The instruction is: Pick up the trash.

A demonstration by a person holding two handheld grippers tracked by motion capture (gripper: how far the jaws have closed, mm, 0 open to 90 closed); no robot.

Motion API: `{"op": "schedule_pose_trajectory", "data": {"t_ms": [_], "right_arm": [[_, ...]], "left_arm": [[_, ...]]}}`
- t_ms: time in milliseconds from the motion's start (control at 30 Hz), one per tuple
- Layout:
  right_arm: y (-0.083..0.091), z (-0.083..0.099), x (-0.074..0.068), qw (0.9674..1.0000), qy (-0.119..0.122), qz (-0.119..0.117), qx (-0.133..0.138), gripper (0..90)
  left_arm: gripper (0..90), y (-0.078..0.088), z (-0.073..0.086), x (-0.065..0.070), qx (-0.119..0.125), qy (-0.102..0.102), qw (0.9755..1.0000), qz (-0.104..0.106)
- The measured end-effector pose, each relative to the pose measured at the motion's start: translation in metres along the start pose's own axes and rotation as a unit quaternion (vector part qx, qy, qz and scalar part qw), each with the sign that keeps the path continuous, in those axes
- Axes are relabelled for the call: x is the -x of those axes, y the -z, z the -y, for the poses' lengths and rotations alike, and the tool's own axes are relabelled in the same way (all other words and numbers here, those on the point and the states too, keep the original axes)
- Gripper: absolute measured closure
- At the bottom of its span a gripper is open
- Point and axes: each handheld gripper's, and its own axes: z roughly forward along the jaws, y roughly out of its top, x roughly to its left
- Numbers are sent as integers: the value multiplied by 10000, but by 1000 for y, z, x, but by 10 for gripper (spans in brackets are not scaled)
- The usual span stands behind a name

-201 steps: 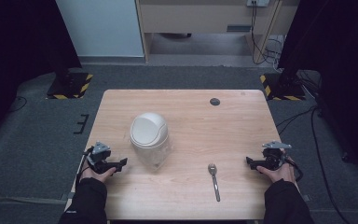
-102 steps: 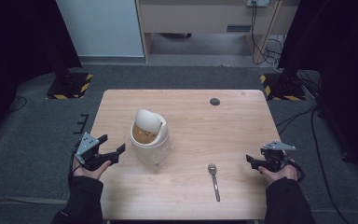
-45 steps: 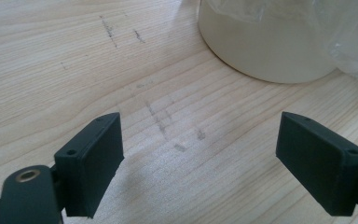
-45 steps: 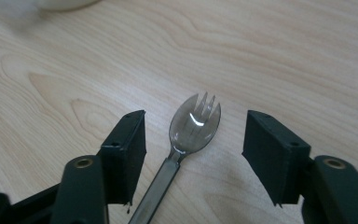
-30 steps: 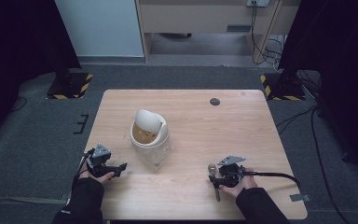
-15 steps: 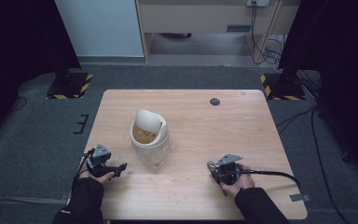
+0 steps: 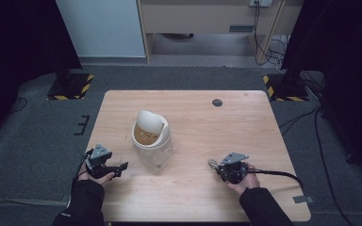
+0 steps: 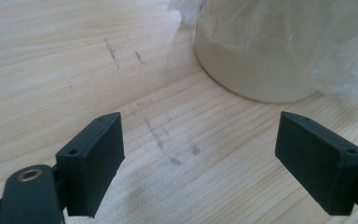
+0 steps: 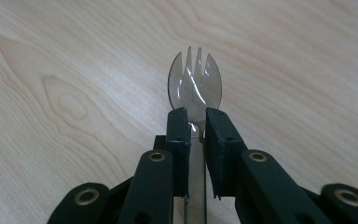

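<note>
Spork clamped at near right edge of table.
The right gripper is closed on the spork neck; the left gripper is held wide apart beside the lined bin mid-table.

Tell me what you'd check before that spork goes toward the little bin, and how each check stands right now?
1. Right gripper shut on the spork: ok.
2. Grip placement: jaws pinch the neck just below the head, tines free: ok.
3. Bin opening: swing lid tilted, brownish inside showing: ok.
4. Left gripper open, holding nothing, beside the bin's base: ok.
5. Bin steadied against tipping: not ok, nothing holds it.
6. Spork lifted off the table: cannot tell.
</note>
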Motion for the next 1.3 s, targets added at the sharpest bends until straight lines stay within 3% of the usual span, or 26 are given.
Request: {"op": "schedule_pose_trajectory", "data": {"t_ms": [233, 400, 600, 667, 767, 867, 900, 933, 1067, 1233, 1300], "right_arm": [[15, -7, 9, 9985, -212, 21, 504, 804], [26, -13, 15, 9952, -405, 2, 891, 804], [45, -19, 26, 9871, -645, 23, 1468, 804], [47, -19, 27, 9861, -681, 23, 1517, 804], [54, -21, 31, 9821, -767, 3, 1722, 804], [63, -24, 35, 9774, -749, 16, 1978, 804], [63, -24, 35, 9774, -749, 16, 1978, 804], [67, -26, 37, 9742, -693, -44, 2145, 804], [72, -30, 38, 9710, -663, -59, 2297, 804], [79, -34, 41, 9654, -695, -105, 2513, 804], [83, -36, 43, 9641, -674, -71, 2566, 804]], "left_arm": [[154, 6, -4, 1, 295, 32, 9996, 16], [155, 11, -8, 3, 527, -26, 9986, 57], [160, 17, -11, 6, 752, -67, 9971, 18], [163, 20, -12, 6, 860, -56, 9963, -4], [172, 23, -13, 6, 955, -38, 9954, -69], [176, 27, -14, 6, 1079, 17, 9941, -129], [176, 28, -15, 6, 1132, 58, 9935, -116], [178, 29, -15, 6, 1166, 84, 9931, -101], [194, 33, -19, 10, 1294, 92, 9915, -67], [204, 41, -25, 13, 1583, 141, 9872, -93], [209, 46, -28, 13, 1744, 209, 9844, -114]]}}
